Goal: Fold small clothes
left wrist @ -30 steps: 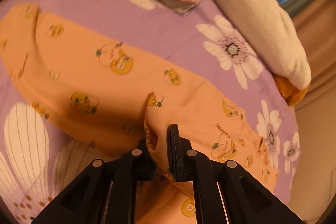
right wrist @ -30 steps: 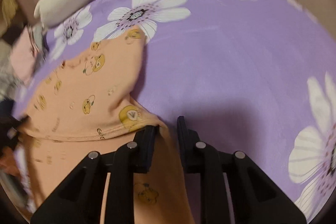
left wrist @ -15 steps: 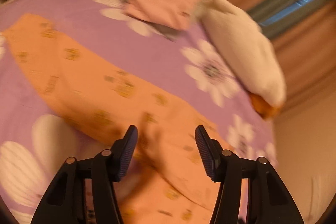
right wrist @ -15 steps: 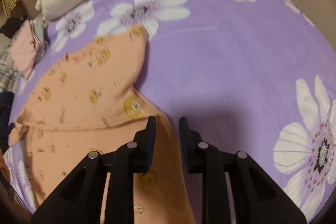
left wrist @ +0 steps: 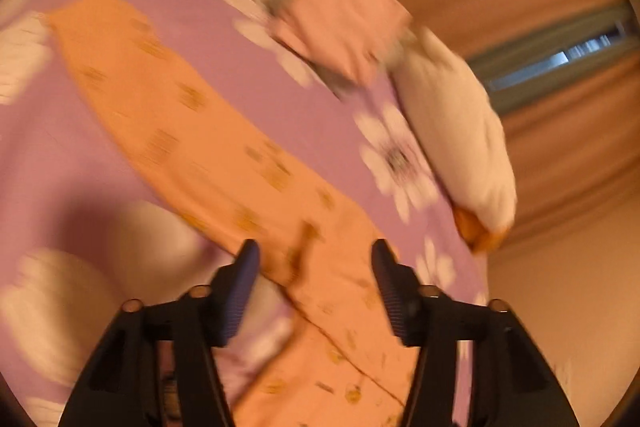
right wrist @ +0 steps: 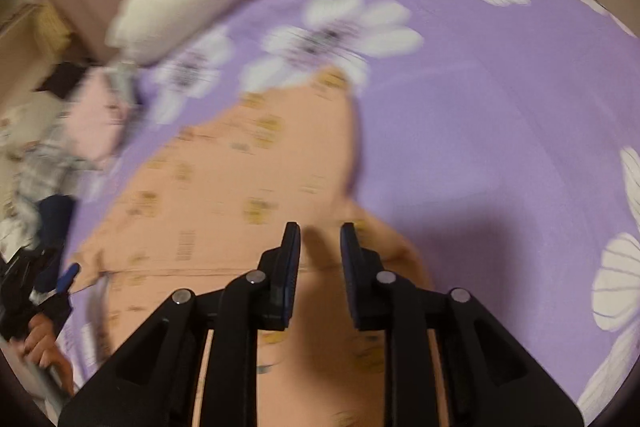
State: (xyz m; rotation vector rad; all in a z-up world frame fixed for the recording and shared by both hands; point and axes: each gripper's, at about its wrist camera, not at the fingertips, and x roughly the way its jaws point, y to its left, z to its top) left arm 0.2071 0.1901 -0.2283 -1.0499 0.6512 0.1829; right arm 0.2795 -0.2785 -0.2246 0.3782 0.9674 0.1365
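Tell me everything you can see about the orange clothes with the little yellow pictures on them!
The orange garment looks like soft, thin cotton with small yellow cartoon prints, blurred here. It lies spread flat on the purple flowered bedsheet, with one part folded over and a stitched seam near the bottom of the left wrist view. Neither gripper holds it: the left gripper is above it with jaws opening, the right gripper narrowly open.

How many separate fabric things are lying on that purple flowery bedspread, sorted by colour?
Orange printed garment: 1
Pink folded cloth: 1
Grey cloth under the pink one: 1
White-and-orange plush toy: 1
Total: 4, all on the bedspread. The dark and checked things at its edge are too blurred to count.
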